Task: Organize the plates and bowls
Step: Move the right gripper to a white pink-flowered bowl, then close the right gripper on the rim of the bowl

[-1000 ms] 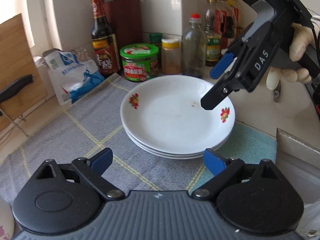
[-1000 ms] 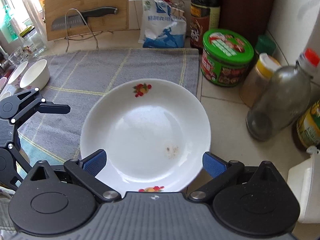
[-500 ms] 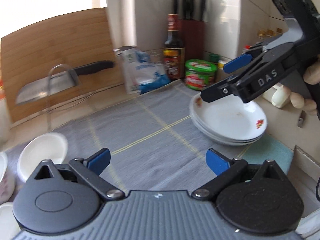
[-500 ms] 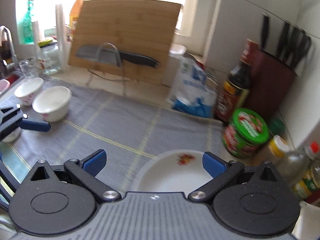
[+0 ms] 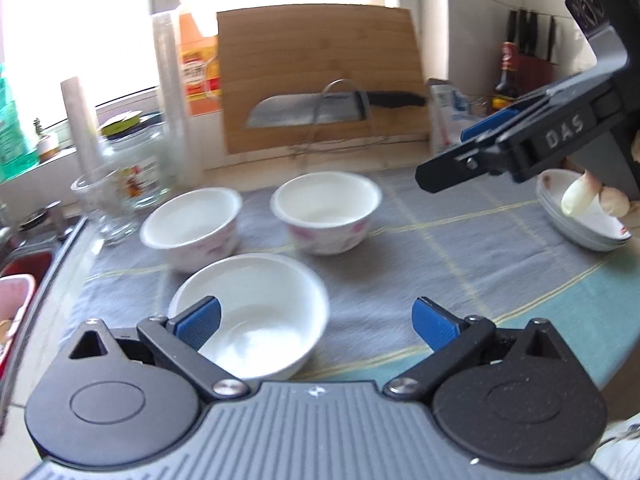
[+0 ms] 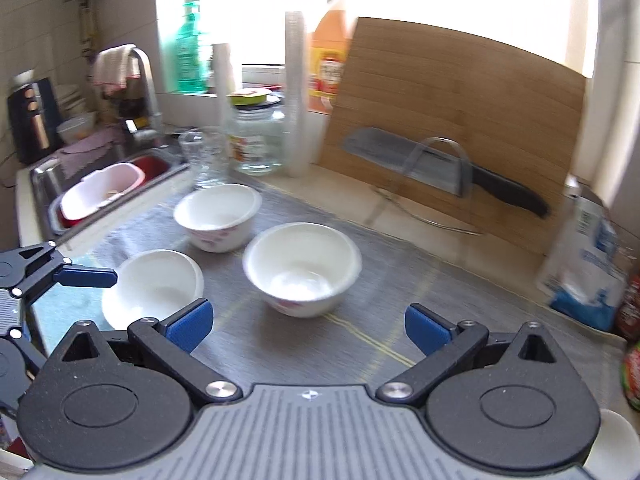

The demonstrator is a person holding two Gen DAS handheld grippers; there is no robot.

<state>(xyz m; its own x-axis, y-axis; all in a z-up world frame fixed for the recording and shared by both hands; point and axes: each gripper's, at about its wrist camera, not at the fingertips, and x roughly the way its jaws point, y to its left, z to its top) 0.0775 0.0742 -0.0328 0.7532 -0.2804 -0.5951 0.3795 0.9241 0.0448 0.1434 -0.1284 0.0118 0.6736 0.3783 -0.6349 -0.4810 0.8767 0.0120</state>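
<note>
Left gripper spread wide, empty, over nearest bowl. Right gripper released, empty. Two bowls at 12 o'clock. Plate stack at 2 o'clock.

A grey cloth with yellow lines covers the counter. Three white bowls sit on it: the nearest bowl, a left bowl behind it, and a right bowl. Far right of the nearest bowl, a plate stack rests on the cloth.
</note>
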